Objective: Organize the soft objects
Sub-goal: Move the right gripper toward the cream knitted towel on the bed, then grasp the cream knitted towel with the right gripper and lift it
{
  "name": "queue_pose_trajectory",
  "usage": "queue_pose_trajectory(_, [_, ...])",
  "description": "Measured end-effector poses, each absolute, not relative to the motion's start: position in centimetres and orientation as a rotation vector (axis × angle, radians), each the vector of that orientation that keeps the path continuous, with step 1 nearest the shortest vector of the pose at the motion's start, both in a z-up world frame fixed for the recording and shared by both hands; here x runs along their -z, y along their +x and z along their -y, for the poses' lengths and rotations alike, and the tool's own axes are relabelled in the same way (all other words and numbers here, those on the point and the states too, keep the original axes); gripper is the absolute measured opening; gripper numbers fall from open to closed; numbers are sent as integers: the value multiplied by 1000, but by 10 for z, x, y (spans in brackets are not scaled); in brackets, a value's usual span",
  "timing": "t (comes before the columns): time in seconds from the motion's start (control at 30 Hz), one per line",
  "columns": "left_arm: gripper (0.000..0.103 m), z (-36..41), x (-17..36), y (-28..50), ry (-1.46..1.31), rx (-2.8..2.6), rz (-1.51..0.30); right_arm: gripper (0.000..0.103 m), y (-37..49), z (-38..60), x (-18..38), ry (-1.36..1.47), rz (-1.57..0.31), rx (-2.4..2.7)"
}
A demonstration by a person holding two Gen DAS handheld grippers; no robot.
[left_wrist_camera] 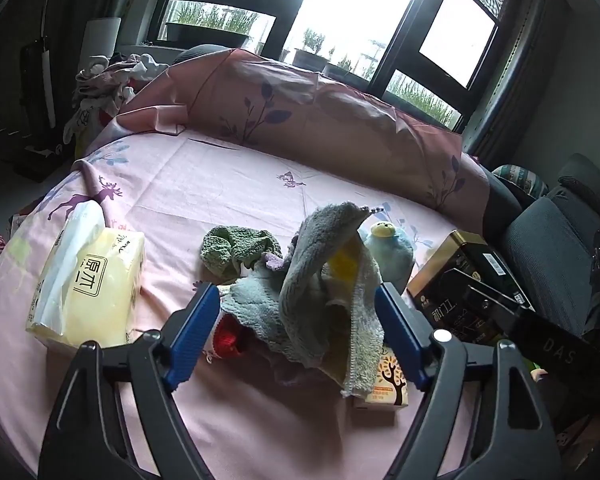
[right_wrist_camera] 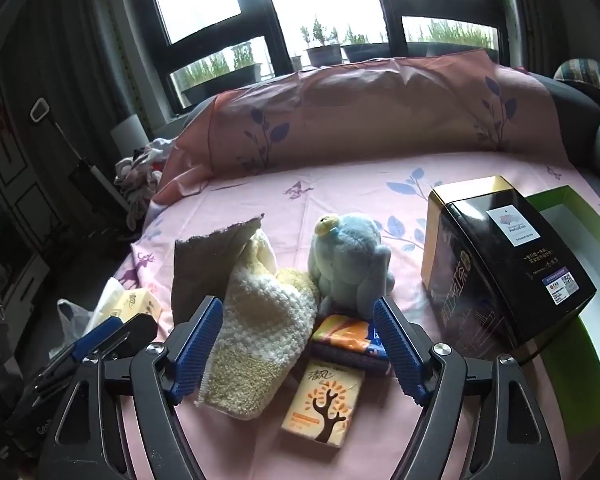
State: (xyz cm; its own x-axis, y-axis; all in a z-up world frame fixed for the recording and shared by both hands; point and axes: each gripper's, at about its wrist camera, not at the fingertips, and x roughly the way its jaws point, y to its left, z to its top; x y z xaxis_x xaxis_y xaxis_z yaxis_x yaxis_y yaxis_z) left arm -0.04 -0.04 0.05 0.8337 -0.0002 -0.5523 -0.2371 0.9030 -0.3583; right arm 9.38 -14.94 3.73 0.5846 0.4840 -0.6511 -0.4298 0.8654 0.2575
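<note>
A grey and cream towel [left_wrist_camera: 320, 280] stands crumpled on the pink bed sheet [left_wrist_camera: 204, 184], between the jaws of my open left gripper [left_wrist_camera: 298, 300]. A green knitted cloth [left_wrist_camera: 236, 250] lies behind it. A pale blue plush toy [left_wrist_camera: 388, 254] sits to the right. In the right wrist view the same towel [right_wrist_camera: 260, 320] and plush toy [right_wrist_camera: 350, 268] lie between the jaws of my open right gripper [right_wrist_camera: 298, 312]. Neither gripper holds anything.
A yellow tissue pack [left_wrist_camera: 88, 284] lies left. A small tissue packet with a tree print [right_wrist_camera: 322, 408] and an orange-blue packet [right_wrist_camera: 352, 340] lie in front. A black and gold tin [right_wrist_camera: 496, 268] and a green box [right_wrist_camera: 584, 280] stand right. A pink pillow [right_wrist_camera: 360, 120] lies behind.
</note>
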Motion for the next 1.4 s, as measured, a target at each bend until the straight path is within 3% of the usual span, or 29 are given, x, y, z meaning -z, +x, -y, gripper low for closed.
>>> queue_pose_trajectory(0.27, [62,3,5,4,-430,-152,-605,80,93,147,-36,69,-781,-506])
queue_pose_trajectory(0.9, [62,-7,20,16,-526,-107,-679,80,103,149,-30,195,-845,-600])
queue_pose_trajectory(1.17, [42,5,29,26,-445,-63,-736,80,138,128,1,311,-1014,-715])
queue_pose_trajectory(1.4, [40,-2,30,35,-488,-37,-687,80,150,110,18,274,-1075,-702])
